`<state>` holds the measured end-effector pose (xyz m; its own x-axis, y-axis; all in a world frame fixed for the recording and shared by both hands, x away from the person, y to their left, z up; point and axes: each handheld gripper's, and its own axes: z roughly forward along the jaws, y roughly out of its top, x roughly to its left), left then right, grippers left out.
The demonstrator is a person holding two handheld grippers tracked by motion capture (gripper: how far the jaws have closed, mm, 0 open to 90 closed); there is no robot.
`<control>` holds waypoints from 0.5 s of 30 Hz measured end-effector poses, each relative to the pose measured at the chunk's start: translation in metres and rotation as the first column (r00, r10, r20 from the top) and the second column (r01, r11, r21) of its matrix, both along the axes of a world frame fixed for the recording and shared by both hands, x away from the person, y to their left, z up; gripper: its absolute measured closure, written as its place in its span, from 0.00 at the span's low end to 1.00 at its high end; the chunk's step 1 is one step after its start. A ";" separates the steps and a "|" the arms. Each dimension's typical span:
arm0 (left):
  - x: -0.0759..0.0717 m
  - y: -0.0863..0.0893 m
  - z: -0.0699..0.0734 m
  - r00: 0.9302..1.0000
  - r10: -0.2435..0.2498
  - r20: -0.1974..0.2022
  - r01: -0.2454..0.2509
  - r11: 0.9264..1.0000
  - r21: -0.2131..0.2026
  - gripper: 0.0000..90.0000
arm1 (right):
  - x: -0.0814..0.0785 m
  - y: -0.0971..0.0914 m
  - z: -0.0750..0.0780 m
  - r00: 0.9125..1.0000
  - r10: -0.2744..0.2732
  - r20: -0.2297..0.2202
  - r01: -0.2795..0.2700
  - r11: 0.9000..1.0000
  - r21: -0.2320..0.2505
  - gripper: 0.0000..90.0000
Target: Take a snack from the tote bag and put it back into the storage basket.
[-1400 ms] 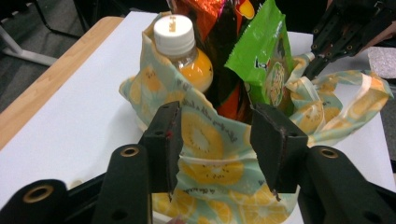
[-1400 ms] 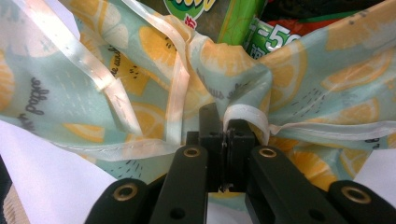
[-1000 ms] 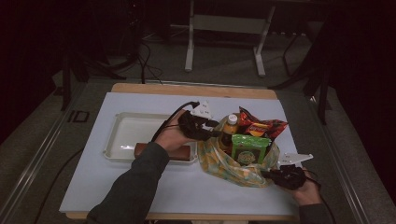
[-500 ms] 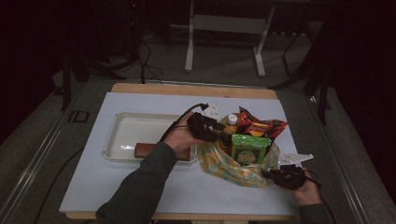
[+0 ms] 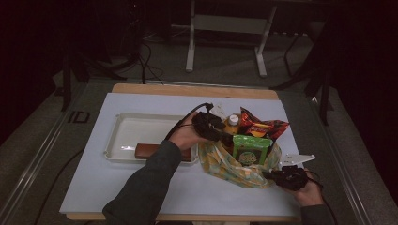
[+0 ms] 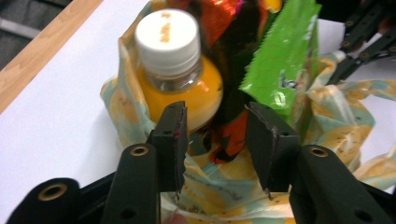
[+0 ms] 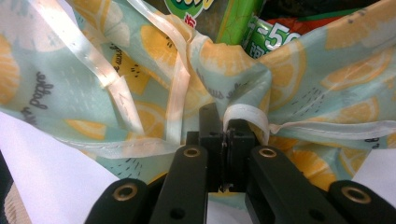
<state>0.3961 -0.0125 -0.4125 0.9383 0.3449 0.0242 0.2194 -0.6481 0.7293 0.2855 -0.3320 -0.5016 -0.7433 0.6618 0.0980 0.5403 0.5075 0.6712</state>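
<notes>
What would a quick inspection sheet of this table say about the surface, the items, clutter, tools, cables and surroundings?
Surface: white sheet over a wooden table.
Job's things: lemon-print bag holding an orange juice bottle, a green packet and a red snack packet.
Clutter: white tray with a brown bar in it.
Grippers: left tool open at the bag's mouth, jaws just opening, nothing pinched; right tool shut on the bag's white-edged rim.
Cables: black cable trails from the left tool.
Surroundings: dark room, grey floor, a metal stand behind.
</notes>
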 end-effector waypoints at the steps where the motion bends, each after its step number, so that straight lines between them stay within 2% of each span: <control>1: 0.001 0.000 0.000 1.000 0.004 -0.003 -0.004 1.000 0.005 0.61 | 0.000 0.000 0.000 1.000 0.000 0.000 0.000 1.000 -0.001 0.98; 6: 0.005 -0.002 0.000 1.000 0.025 -0.009 -0.025 1.000 -0.002 0.56 | 0.000 0.000 0.000 1.000 0.001 -0.001 -0.001 1.000 -0.001 0.98; 15: 0.012 -0.014 0.010 0.999 0.039 0.025 -0.039 0.999 -0.010 0.51 | 0.000 0.000 0.000 1.000 0.003 0.000 -0.003 1.000 0.002 0.98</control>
